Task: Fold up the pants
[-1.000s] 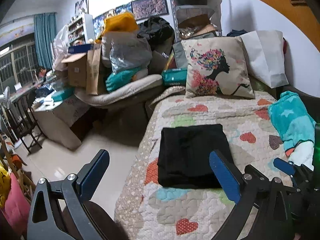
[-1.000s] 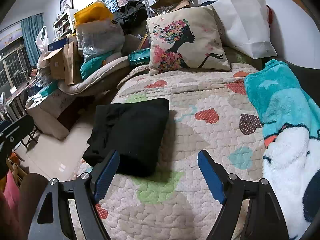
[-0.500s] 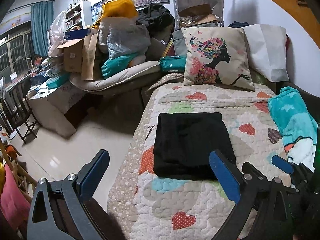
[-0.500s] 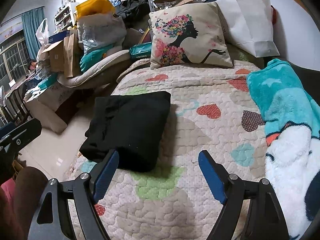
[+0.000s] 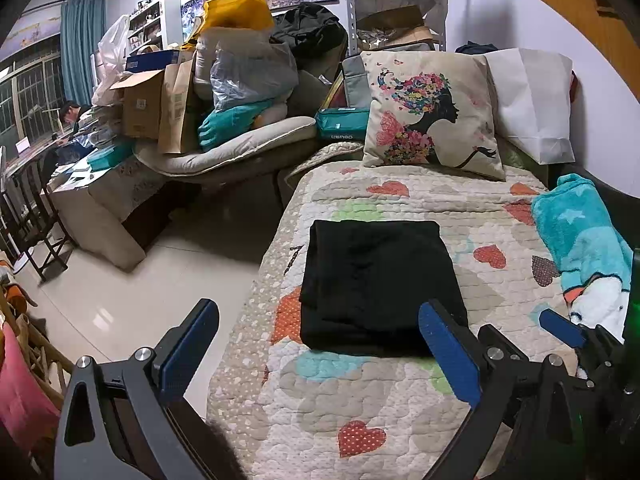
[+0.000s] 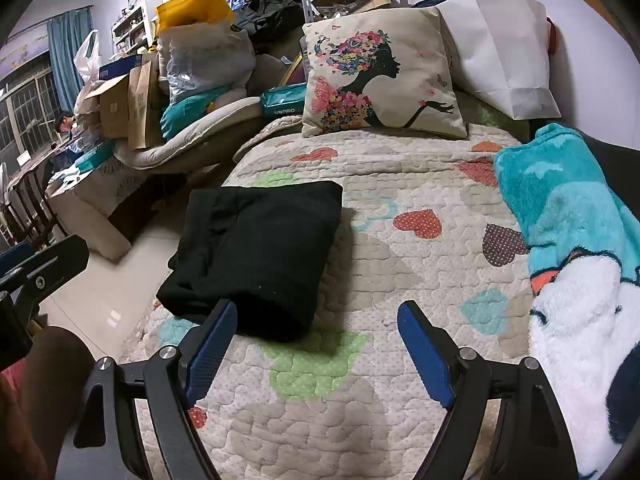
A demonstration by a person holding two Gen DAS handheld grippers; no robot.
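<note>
Left wrist view
- Left gripper (image 5: 320, 344): I am holding it wide apart, gripping nothing, above the quilt's near edge.
- Pants (image 5: 380, 284): lying folded into a black rectangle on the heart-patterned quilt (image 5: 400, 408), ahead of my fingers.
- Cushion (image 5: 432, 116): leaning at the far end.

Right wrist view
- Right gripper (image 6: 316, 344): I am keeping it spread wide, empty.
- Pants (image 6: 256, 252): sitting near the quilt's (image 6: 360, 420) left edge, just beyond my left finger.
- Teal blanket (image 6: 568, 208): lying to the right, well apart from the pants.
</note>
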